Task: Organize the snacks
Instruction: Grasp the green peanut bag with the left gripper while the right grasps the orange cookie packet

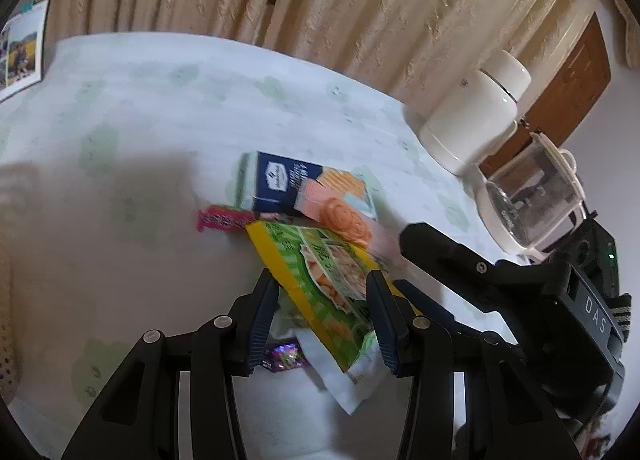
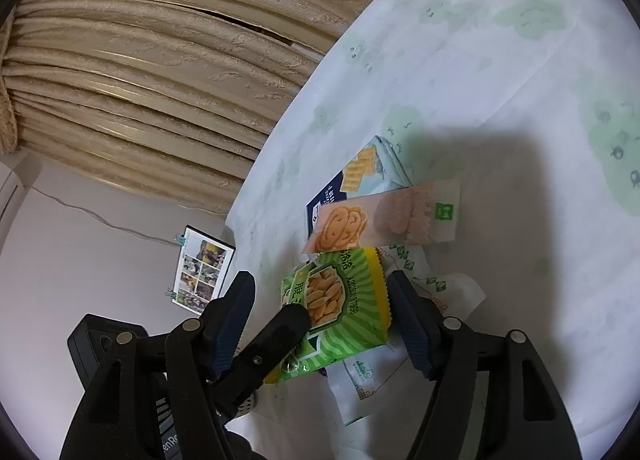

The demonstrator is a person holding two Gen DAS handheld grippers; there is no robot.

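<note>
The green snack packet (image 1: pixel 332 280) lay on top of a loose heap of snacks near the middle of the table (image 1: pixel 140 108), and we had both grippers over it. Our left gripper (image 1: pixel 322 284) had its jaws spread wide, one on each side of the packet, not pinching it. Our right gripper (image 2: pixel 320 300) was likewise spread apart around the same packet (image 2: pixel 340 300), with nothing clamped; in that view a finger of the left gripper reached in across the packet's near edge.

Just beyond the green packet lay the pink biscuit packet (image 1: pixel 340 220), overlapping the navy cracker pack (image 1: pixel 288 180). A bright pink wrapper (image 1: pixel 224 218) poked out beside them, and a white pouch (image 1: pixel 340 376) and a small purple wrapper (image 1: pixel 286 354) showed from under the green one.

Further out stood a cream thermos (image 1: pixel 472 112) and a glass coffee pot (image 1: pixel 532 196) near the table edge, with curtains (image 1: pixel 320 0) behind.

We judged the sorting barely begun: every snack we saw was in one overlapping pile, none set apart or lined up, and no box or tray for them was in view. The green packet looked like the first to be lifted off.
</note>
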